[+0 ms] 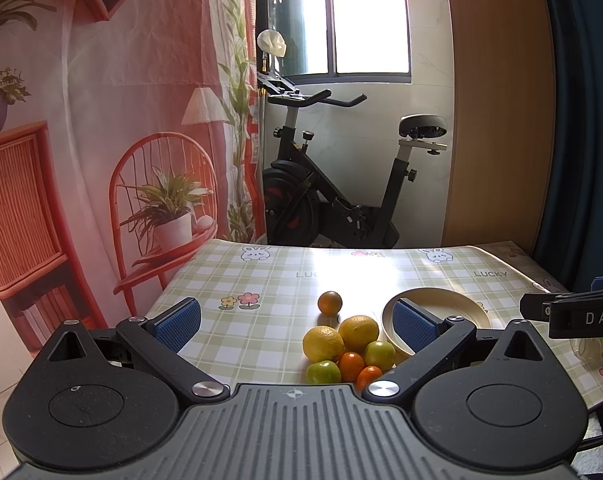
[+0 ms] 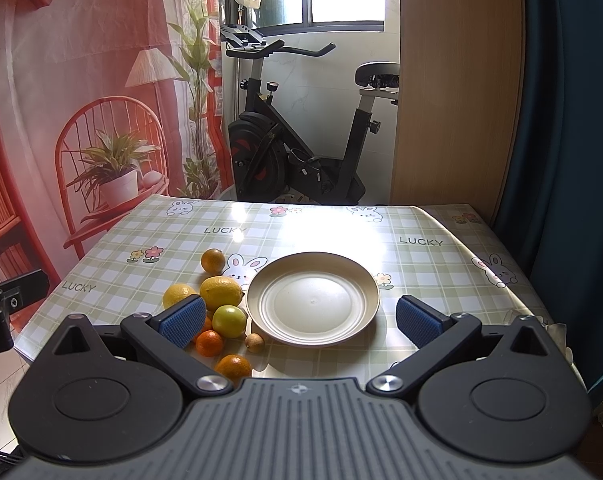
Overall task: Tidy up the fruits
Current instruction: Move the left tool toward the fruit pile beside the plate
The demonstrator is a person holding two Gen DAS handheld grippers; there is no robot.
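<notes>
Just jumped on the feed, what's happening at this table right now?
A person holds two grippers over a checked tablecloth, both open and empty. The left gripper faces a cluster of fruit: lemons, green fruits and small oranges, with one darker orange set apart. The right gripper faces the plate, which has nothing on it. No fruit has been moved to it yet.

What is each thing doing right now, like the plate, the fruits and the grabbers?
Plate: upright on the table, nothing on it.
Fruits: loose on the tablecloth, left of the plate.
Left hand-held gripper: open, holding nothing.
Right hand-held gripper: open, holding nothing.
</notes>
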